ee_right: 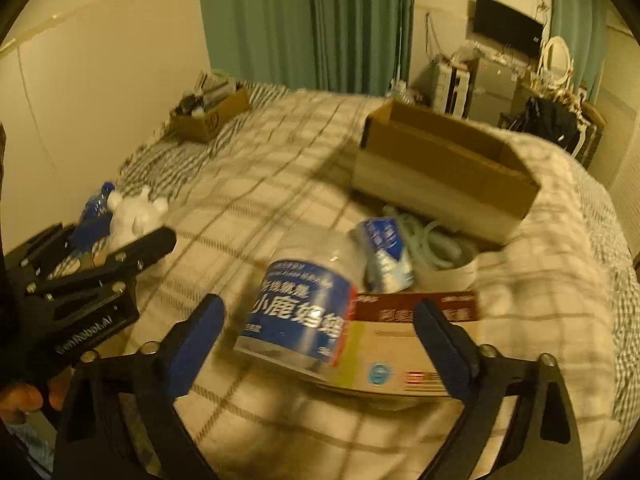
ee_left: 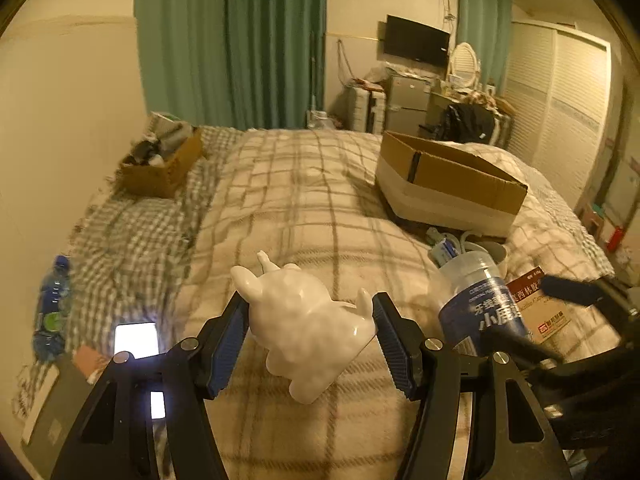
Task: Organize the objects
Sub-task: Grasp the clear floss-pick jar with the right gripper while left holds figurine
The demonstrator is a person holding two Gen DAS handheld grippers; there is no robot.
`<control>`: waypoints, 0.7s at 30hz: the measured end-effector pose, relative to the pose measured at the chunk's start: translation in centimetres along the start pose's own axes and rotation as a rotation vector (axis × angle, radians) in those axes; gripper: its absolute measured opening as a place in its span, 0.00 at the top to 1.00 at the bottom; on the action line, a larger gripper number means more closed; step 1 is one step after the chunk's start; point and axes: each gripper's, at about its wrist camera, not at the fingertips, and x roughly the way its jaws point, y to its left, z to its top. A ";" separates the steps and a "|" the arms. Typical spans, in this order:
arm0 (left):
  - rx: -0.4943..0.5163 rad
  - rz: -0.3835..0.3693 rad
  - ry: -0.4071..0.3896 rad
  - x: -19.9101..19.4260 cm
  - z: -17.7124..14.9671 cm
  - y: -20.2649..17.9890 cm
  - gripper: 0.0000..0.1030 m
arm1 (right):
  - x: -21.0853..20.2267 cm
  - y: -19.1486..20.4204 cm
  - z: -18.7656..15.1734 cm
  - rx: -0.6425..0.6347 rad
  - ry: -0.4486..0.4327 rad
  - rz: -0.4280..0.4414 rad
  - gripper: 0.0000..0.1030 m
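My left gripper [ee_left: 310,334] is shut on a white ceramic animal figurine [ee_left: 304,320] and holds it above the checked bedspread [ee_left: 304,200]. The figurine also shows in the right wrist view [ee_right: 136,216], at the left. My right gripper [ee_right: 320,332] is open, its fingers on either side of a blue-labelled jar [ee_right: 300,316] that lies on a red and white medicine box [ee_right: 400,344]. The jar [ee_left: 476,300] and box [ee_left: 540,304] also show at the right in the left wrist view. An open cardboard box [ee_left: 452,176] stands further back on the bed.
A small blue packet [ee_right: 386,256] and a white cup with cable [ee_right: 444,252] lie before the cardboard box [ee_right: 444,168]. A second box of clutter [ee_left: 160,160] stands at the far left. A water bottle [ee_left: 52,308] and lit phone [ee_left: 136,340] lie at the left.
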 end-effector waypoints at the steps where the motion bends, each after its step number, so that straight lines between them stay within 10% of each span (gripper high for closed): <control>1: 0.000 -0.007 0.010 0.4 0.0 0.3 0.38 | 0.8 0.2 -0.1 0.000 0.021 -0.002 0.14; 10: 0.015 -0.030 0.011 0.5 0.1 0.0 0.38 | 3.2 1.2 -0.8 -0.034 0.096 0.014 0.33; 21: 0.030 -0.031 -0.003 -0.5 3.8 -3.0 0.38 | -4.7 -2.1 2.2 -0.044 -0.170 -0.045 0.41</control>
